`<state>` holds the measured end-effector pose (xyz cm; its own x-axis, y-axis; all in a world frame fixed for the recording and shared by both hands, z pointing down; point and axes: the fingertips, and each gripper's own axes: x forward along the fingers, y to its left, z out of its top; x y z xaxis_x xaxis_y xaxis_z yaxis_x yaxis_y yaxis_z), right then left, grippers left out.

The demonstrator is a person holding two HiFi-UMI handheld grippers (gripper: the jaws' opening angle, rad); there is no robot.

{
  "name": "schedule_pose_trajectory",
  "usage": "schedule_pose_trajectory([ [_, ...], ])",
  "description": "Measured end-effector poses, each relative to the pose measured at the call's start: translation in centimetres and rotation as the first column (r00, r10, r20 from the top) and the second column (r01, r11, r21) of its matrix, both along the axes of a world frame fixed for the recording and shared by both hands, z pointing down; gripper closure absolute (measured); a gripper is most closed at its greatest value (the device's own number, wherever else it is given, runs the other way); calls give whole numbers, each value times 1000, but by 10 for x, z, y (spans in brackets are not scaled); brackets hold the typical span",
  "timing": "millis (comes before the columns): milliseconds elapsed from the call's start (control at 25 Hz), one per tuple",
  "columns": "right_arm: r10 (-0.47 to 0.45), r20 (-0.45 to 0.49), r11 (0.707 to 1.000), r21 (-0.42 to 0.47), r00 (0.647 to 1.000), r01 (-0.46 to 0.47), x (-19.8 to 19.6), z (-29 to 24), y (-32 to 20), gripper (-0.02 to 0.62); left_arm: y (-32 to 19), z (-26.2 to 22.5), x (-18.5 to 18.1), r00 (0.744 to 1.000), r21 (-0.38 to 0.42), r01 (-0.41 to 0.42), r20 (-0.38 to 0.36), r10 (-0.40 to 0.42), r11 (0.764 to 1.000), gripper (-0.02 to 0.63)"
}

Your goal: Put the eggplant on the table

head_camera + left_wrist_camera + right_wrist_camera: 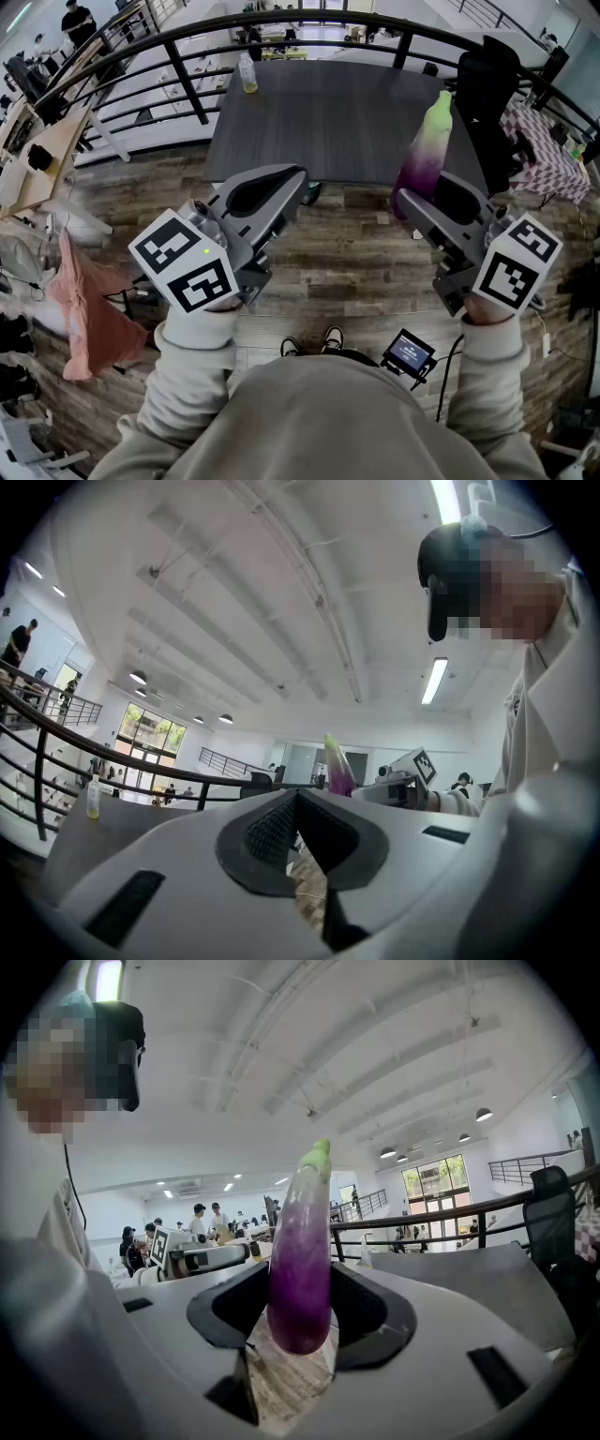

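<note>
Right gripper: clenched on the eggplant, one jaw on each side of its purple lower part, pointing a little below level.
Left gripper: jaws brought together with nothing between them, held level and off to the side.
Where the eggplant is: up in the air in the right gripper, not on anything.
Long axis: it stands nearly upright, pale green end at the top and rounded purple end hanging just below the jaws.
What is under it: the right gripper view shows wood floor beneath the purple end, so I'd say it has not crossed the table's near edge.
Which way the table lies: the dark table is straight ahead of both grippers, its near edge just beyond the jaw tips, toward the right side of that edge for the eggplant.
Nearer hand: the right one, which already carries the eggplant. The left one has nothing to do here that I can see.
Coming move, as I judge it: carry forward over the edge, lower and tip the eggplant so it comes to rest on its side, then let go. Left upright, it would likely topple and roll.
Open room: most of the tabletop is bare. A bottle stands at the far left corner, well apart.
Edges to mind: a black chair crowds the table's right side, and a railing runs behind and to the left.
</note>
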<state>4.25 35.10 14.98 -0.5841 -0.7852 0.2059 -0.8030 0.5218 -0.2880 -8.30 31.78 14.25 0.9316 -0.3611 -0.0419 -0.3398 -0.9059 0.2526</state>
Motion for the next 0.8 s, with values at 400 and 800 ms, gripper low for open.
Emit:
schedule_pose_trajectory([
  [400,-7,17,1000,-17,1000,7,3,3,-4,377,-2,1,5,1000,-7,-3,8,3,1000,600],
  [800,-10,64,999,-31,998,12,22,7,-4,377,-2,3,24,1000,-3,-6,17,6,1000,600],
])
